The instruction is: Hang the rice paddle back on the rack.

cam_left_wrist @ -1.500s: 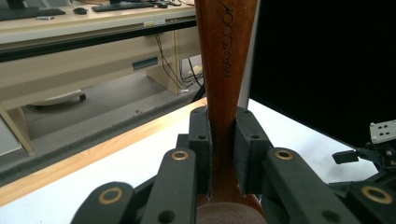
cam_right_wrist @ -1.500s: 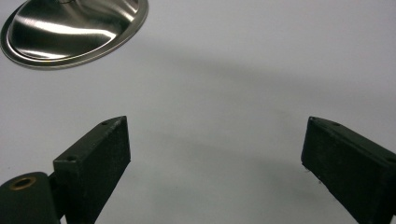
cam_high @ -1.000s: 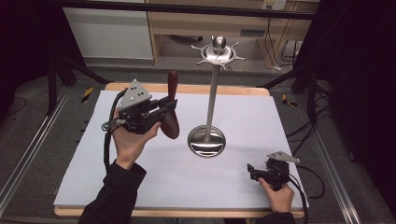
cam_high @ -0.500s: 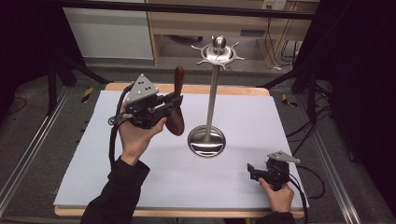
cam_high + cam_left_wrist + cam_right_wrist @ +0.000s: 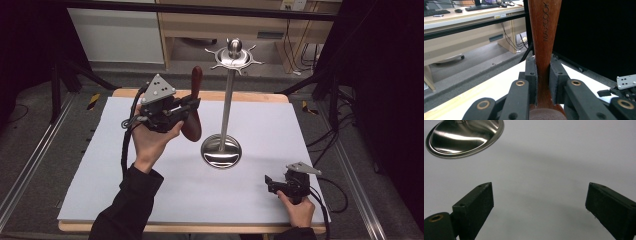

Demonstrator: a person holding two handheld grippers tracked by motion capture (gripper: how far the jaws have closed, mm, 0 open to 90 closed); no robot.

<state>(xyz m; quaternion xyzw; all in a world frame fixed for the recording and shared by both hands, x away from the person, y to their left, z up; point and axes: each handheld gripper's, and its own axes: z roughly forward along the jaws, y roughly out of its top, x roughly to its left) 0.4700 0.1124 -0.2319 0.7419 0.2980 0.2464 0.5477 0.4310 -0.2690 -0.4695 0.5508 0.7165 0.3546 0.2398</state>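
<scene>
- The wooden spoon [image 5: 194, 107] is held up in the air by the left gripper [image 5: 187, 111], above the white table [image 5: 280, 125] and to the left of the metal stand [image 5: 228, 107].
- The spoon is squeezed tight between the left jaws, at the thin neck just above the bowl, as seen in the left gripper view [image 5: 543, 50].
- So the picking up is done. It looks like the spoon is meant to be hung on one of the hooks at the top of the stand [image 5: 235, 56], and that part is not done yet. The spoon is not touching the stand.
- The spoon is stood almost straight up. Its long line goes up and down, with a small lean. The handle end is pointed up and the wide bowl is pointed down at the table.
- The handle top is lower than the hooks, so more lifting is likely needed, and a move to the right.
- The right gripper [image 5: 272, 183] is rested low near the table's front right corner, well apart from the stand's base [image 5: 464, 135]. Its jaws are spread wide and nothing is held in them.
</scene>
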